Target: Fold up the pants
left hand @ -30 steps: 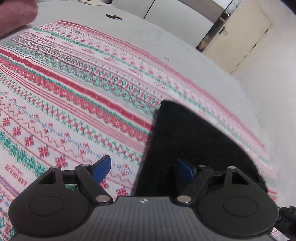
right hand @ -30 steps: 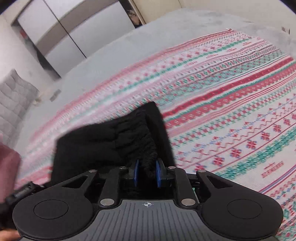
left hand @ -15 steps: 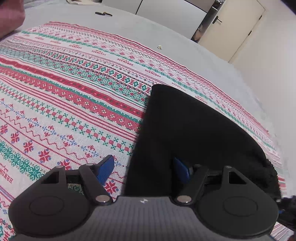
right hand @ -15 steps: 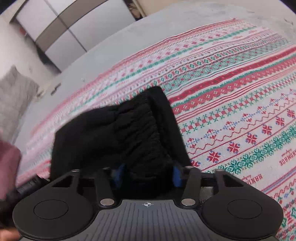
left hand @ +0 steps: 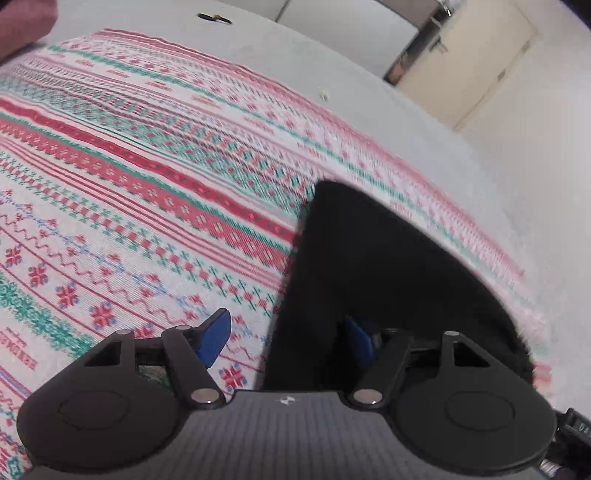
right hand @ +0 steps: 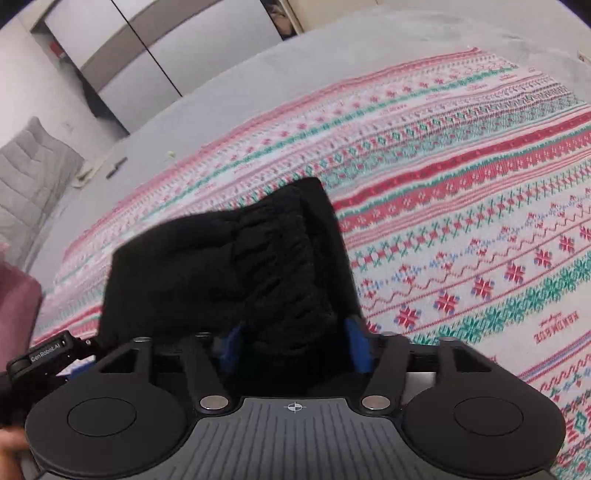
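Observation:
The black pants (left hand: 388, 277) lie folded on a red, green and white patterned blanket (left hand: 147, 184). My left gripper (left hand: 286, 325) hovers over their left edge, its jaws wide and closing a little. One blue pad (left hand: 214, 339) is above the blanket, the other above the black cloth, neither pressing. In the right wrist view the pants (right hand: 221, 266) show their gathered waistband. My right gripper (right hand: 293, 339) has its jaws opening, with the waistband lying loose between the pads.
The blanket (right hand: 461, 221) covers a grey surface (left hand: 351, 74). A grey cushion (right hand: 33, 177) and wardrobe doors (right hand: 166, 48) stand at the back left, a cream door (left hand: 480, 55) at the back right. Pink fabric (right hand: 14, 306) lies left. A small dark object (left hand: 214, 17) lies beyond the blanket.
The right gripper's jaws have spread from a tight pinch on the waistband, and the cloth has settled between them. The left jaws have narrowed slightly.

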Action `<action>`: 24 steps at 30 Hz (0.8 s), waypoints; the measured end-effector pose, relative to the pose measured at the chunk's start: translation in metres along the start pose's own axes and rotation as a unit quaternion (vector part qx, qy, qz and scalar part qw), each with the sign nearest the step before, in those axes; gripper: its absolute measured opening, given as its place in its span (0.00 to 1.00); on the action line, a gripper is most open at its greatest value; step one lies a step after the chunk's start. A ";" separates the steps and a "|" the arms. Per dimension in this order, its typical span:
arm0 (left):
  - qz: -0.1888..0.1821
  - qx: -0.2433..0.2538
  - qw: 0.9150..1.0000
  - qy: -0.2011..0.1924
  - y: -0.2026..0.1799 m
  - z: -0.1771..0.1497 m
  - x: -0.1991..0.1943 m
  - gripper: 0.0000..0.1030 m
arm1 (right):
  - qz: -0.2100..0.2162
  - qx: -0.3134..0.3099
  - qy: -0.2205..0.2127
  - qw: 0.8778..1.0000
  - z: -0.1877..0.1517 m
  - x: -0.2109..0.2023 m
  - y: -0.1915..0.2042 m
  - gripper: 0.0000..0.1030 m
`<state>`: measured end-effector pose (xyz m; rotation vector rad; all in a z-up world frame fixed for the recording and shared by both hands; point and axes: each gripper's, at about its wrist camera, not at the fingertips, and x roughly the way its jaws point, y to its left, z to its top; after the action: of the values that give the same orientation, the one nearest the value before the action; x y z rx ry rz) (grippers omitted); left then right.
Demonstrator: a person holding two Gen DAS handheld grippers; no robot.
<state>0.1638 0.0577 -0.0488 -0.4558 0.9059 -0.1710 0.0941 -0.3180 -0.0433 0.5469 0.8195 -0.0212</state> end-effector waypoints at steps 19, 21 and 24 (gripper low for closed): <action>-0.014 0.057 0.998 0.029 -0.025 -0.020 0.018 0.95 | 0.067 0.074 0.001 0.995 -0.005 0.030 -0.021 0.91; -0.015 0.056 0.998 0.028 -0.024 -0.020 0.018 0.95 | 0.062 0.075 -0.003 0.995 -0.006 0.031 -0.019 0.91; -0.014 0.054 0.998 0.025 -0.025 -0.021 0.019 0.95 | 0.069 0.087 -0.008 0.994 -0.006 0.032 -0.023 0.90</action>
<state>0.1603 0.0224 -0.0620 -0.3650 0.9338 -0.2569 0.1071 -0.3292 -0.0790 0.7667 0.7663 0.0301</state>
